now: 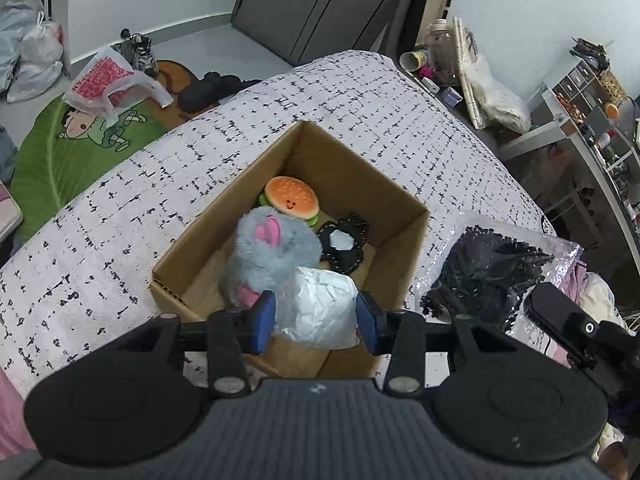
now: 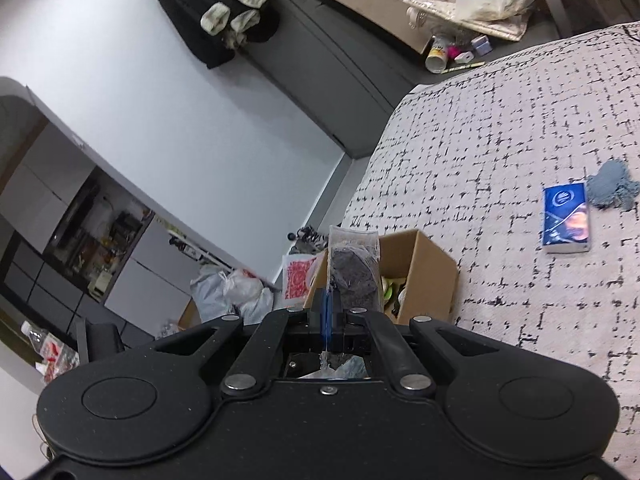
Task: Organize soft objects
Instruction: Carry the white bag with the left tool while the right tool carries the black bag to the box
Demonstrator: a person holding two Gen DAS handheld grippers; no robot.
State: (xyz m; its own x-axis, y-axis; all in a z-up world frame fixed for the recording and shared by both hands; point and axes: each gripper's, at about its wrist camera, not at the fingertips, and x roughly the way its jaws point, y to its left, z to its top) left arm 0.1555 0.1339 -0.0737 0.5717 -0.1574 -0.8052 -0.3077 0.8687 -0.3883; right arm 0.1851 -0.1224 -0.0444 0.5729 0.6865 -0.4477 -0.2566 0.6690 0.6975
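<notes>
Fingers of the left gripper (image 1: 316, 322) clamp a white paper wad (image 1: 318, 310) over the cardboard box (image 1: 404, 272) on the bed (image 1: 120, 208); next, release it inside. Right view: right gripper (image 2: 326, 316) pinches shut on a clear bag (image 2: 353, 266) of dark stuff, headed boxward

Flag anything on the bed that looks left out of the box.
A blue tissue pack and a grey fluffy item lie apart from the cardboard box on the bedspread, while the other soft things sit inside it.
</notes>
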